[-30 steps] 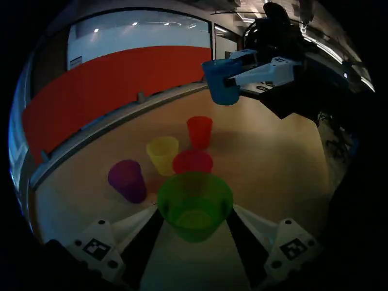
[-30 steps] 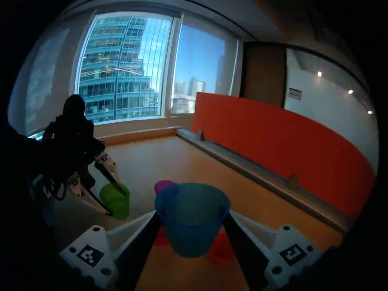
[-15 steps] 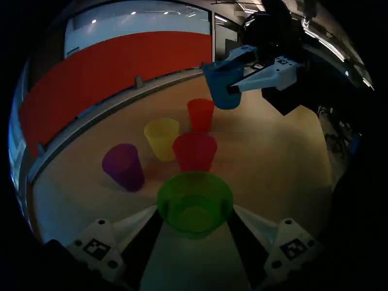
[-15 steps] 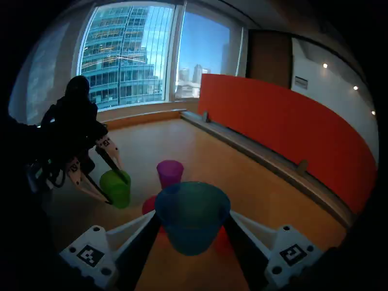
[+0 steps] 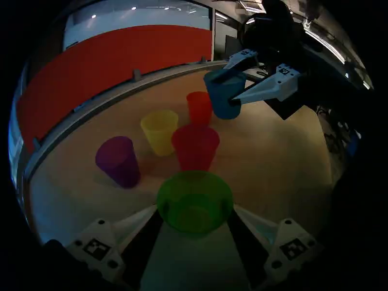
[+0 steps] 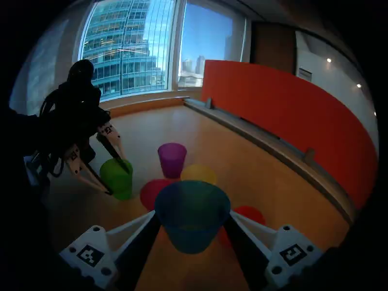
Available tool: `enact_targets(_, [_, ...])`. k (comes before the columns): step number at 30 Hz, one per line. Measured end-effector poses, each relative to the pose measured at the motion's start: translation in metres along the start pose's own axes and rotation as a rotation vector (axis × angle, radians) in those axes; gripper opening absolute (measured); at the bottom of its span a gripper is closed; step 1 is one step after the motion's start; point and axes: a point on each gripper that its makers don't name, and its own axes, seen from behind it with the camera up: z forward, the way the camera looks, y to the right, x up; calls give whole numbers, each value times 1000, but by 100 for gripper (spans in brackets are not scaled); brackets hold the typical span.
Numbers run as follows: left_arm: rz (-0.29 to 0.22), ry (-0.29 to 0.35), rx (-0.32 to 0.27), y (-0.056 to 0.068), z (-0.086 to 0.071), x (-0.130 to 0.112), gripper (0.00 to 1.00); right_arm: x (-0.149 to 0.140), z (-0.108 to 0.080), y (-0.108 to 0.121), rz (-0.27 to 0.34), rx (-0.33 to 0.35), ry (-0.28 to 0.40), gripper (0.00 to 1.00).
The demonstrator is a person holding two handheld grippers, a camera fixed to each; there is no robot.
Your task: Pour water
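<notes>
The pickup part looks done and the pouring itself has not begun. The left tongs are clamped on a green cup, one finger on each side of its wall, and the cup is upright with its mouth open to the camera. The right tongs are clamped the same way on a blue cup, which is also upright. In the left gripper view the blue cup hangs in the air above the surface, beside the far red cup and well apart from the green one. Four more cups stand on the surface between the two held ones: a purple cup, a yellow cup, a near red cup and that far red one, all upright and close together without touching, as far as I can tell. I cannot make out water in either held cup; the tinted plastic and dim light hide it, so which cup is the source is unclear. Neither rim is tipped, and no stream or spill shows. What is left, in my judgement, is nearly the whole task: bring one held cup over the other or over a standing cup, tilt it, empty it, and level it again.
</notes>
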Motion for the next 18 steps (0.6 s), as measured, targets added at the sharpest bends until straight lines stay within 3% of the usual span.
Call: enact_targets(18, [-11, -7, -16, 2, 9, -11, 84, -10, 6, 3, -9, -4, -25, 89])
